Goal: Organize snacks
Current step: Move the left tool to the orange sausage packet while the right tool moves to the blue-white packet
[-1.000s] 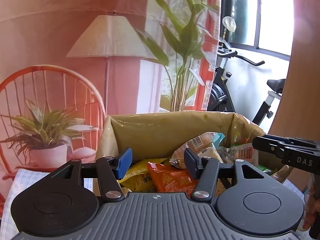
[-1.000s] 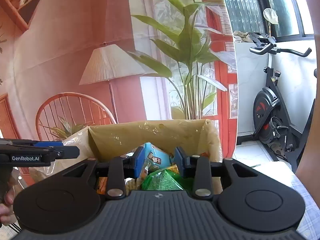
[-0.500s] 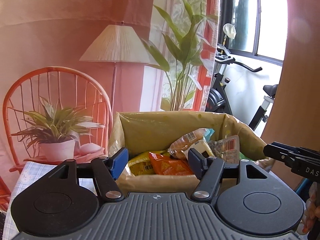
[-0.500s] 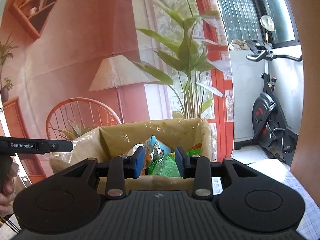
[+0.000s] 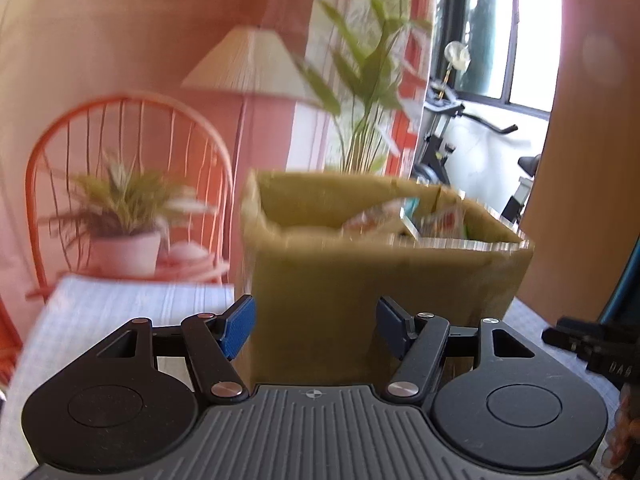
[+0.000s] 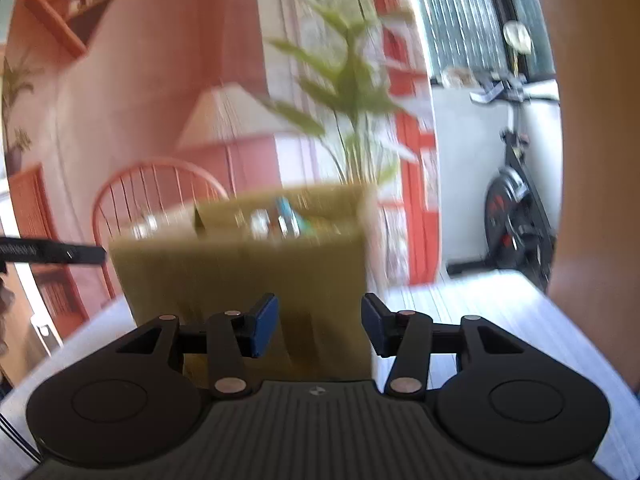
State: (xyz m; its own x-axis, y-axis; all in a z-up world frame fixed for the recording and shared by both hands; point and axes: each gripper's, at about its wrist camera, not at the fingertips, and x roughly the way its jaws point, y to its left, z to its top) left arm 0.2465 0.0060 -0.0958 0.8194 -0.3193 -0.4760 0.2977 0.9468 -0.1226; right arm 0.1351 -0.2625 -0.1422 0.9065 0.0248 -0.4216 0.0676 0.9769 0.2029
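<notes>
From the left wrist, the left gripper [image 5: 314, 330] has dropped back from over the box [image 5: 376, 292]; half-wide, it grips nothing, and the snacks [image 5: 404, 220] barely show above the rim.

From the right wrist, the right gripper [image 6: 318, 326] has retreated likewise, jaws opening and empty. The box sits on the bench [image 6: 480, 300]. I'd guess no snack has been picked yet.

The box [image 5: 360, 280] at frame centre looks like matt tan cardboard under a thin, glossy plastic wrap that glints along its rim. Snack packets [image 5: 400, 220] inside show shiny foil or plastic, blurred. The bench [image 5: 120, 300] wears a pale, finely checked woven cloth. The left tongs [image 5: 314, 328] are matt black plastic with ribbed grey housing, metal rivets and textured blue pads [image 5: 238, 328].
</notes>
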